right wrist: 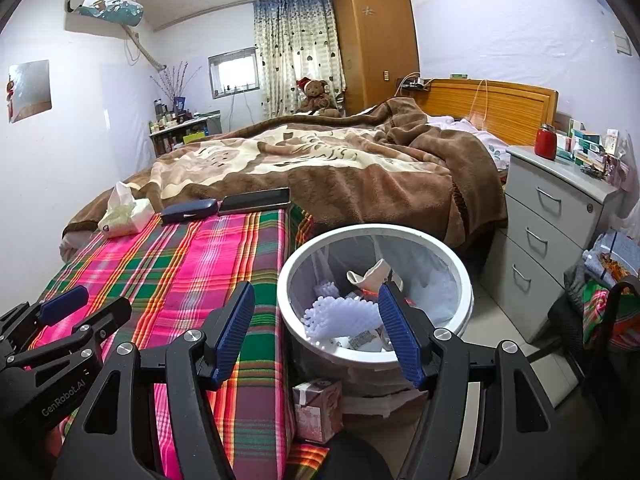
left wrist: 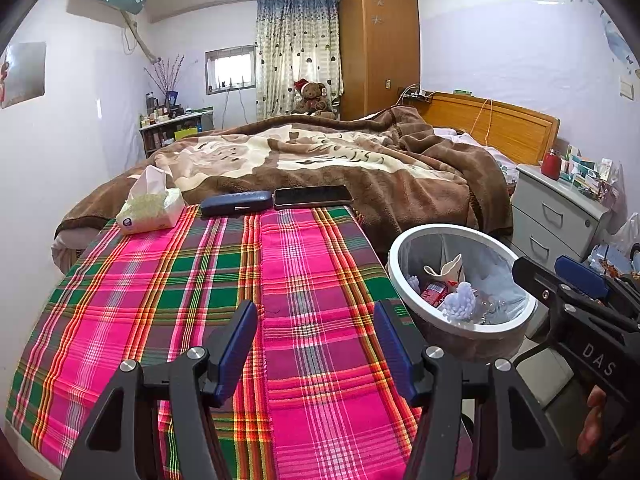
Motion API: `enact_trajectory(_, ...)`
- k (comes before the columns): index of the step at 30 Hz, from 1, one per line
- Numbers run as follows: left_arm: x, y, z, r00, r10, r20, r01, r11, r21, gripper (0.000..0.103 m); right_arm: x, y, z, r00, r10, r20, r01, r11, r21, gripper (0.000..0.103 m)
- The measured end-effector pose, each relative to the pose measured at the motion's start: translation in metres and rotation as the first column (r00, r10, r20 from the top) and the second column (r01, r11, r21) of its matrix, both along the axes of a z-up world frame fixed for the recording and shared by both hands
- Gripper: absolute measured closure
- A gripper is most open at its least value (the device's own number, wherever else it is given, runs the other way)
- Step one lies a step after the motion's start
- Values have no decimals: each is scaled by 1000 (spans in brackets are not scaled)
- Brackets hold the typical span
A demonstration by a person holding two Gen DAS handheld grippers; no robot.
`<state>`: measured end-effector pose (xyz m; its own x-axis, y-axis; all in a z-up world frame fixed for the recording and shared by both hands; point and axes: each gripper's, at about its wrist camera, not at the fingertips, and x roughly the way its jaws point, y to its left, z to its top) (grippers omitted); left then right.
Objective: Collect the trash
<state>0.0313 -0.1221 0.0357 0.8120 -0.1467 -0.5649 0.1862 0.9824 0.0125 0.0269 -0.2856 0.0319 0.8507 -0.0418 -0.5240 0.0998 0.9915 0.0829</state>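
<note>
Hovering wide and empty, left gripper (left wrist: 316, 344) over pink-green plaid cloth (left wrist: 200, 300), right gripper (right wrist: 316, 332) beside round white-rimmed lined trash bin (right wrist: 292, 268); foam and wrappers inside, surface apparently cleared; scan before withdrawing.

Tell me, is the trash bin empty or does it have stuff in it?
Partly full: the trash bin holds a foam sheet and crumpled paper.

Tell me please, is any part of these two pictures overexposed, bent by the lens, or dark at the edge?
Left wrist view: the window is blown out white, the plaid cloth bulges in fisheye curvature, and the corners are black. Right wrist view: the window glares likewise, the wardrobe leans, and the trash bin is sharp.
</note>
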Motion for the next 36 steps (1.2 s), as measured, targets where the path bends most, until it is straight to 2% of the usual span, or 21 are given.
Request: enact_trajectory(36, -1, 1, 0, 1000, 0, 1, 0, 1000, 1, 43, 0, 2, 0, 1000, 3, 1, -3, 1000, -1, 37)
